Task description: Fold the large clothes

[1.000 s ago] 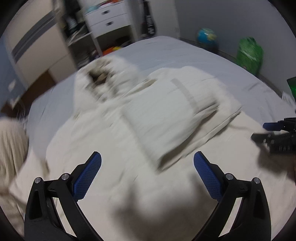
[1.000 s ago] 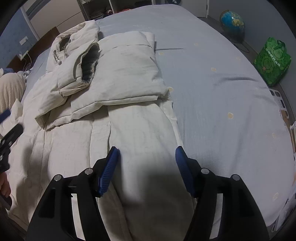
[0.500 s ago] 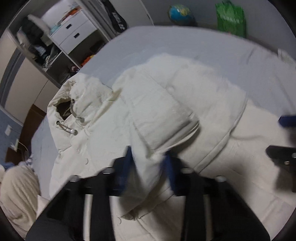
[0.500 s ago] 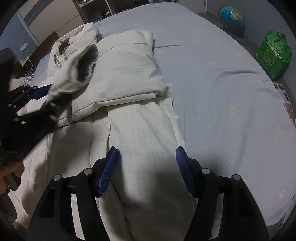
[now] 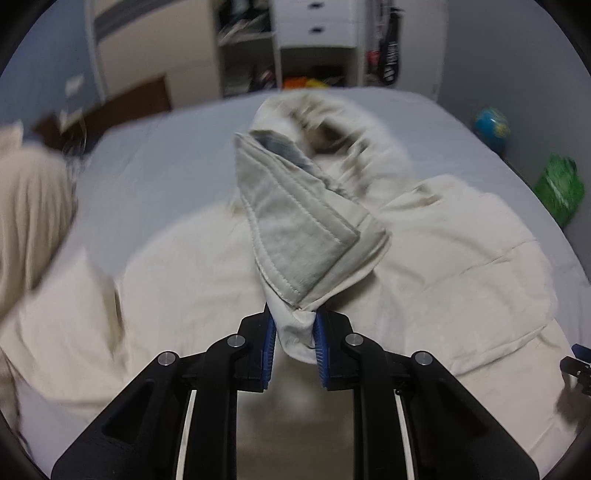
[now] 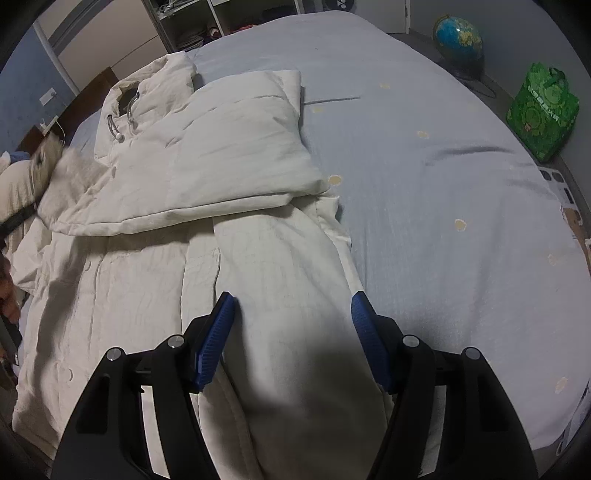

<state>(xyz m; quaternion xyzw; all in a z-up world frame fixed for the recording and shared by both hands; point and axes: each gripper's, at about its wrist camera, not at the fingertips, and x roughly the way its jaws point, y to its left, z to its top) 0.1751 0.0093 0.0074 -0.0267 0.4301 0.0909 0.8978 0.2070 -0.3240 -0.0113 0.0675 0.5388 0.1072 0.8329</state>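
Note:
A large cream padded coat (image 6: 229, 177) lies spread on a bed, its right sleeve folded across the chest. My left gripper (image 5: 293, 332) is shut on the cuff of the other sleeve (image 5: 299, 236) and holds it lifted above the coat body (image 5: 461, 240), with the fur-trimmed hood (image 5: 332, 125) behind it. My right gripper (image 6: 291, 325) is open and empty, hovering just above the coat's lower part (image 6: 280, 266). The lifted sleeve shows blurred at the left edge of the right wrist view (image 6: 55, 162).
The bed has a pale blue sheet (image 6: 424, 166). A green bag (image 6: 541, 110) and a globe (image 6: 458, 35) stand on the floor to the right. Shelves and white drawers (image 5: 317, 22) are behind the bed. A beige pillow (image 5: 29, 195) lies at the left.
My left gripper closed on the sleeve cuff and lifted it, swinging the sleeve off the coat's chest toward the left. My right gripper stayed open and barely moved.

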